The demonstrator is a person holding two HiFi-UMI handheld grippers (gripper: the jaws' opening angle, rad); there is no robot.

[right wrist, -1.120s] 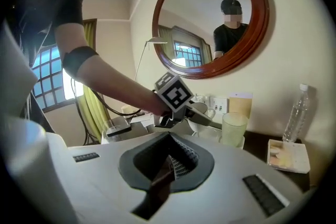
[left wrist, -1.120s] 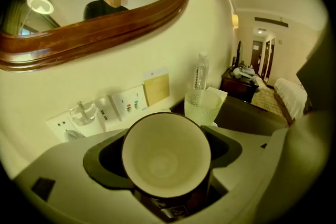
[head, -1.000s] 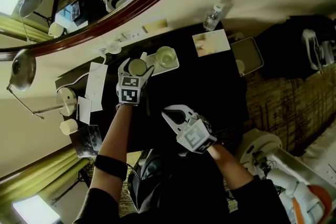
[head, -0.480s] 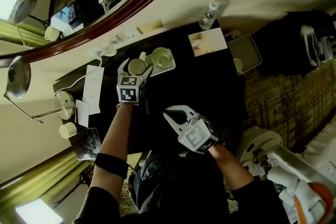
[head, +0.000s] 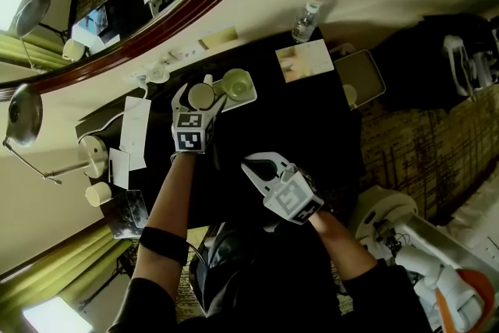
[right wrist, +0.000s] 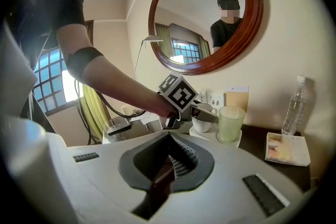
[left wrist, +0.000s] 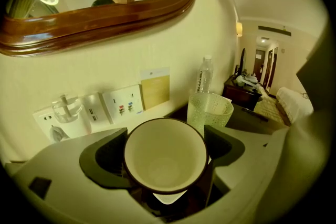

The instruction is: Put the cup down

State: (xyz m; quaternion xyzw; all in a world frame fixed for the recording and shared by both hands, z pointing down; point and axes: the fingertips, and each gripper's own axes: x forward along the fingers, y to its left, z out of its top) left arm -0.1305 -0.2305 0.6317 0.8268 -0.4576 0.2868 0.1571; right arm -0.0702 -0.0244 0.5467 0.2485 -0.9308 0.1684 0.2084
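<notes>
On the dark surface (head: 312, 125) a white tray (head: 251, 98) is set near the wall; the left tongs (head: 201, 99) are held over its end, while the right tongs (head: 257, 166) are seen closed and empty, well apart from it. The left jaws have just been opening, so that, just beside the green glass (head: 236, 83), the cup (left wrist: 165, 157) is stood on the tray, flanked rather than clamped. The putting-down is judged done, with only a clean withdrawal left.

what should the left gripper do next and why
Probably finish opening, then draw the left gripper straight back. The cup looks seated on the white tray beside the green glass, and the jaws have just been opening around it.
</notes>
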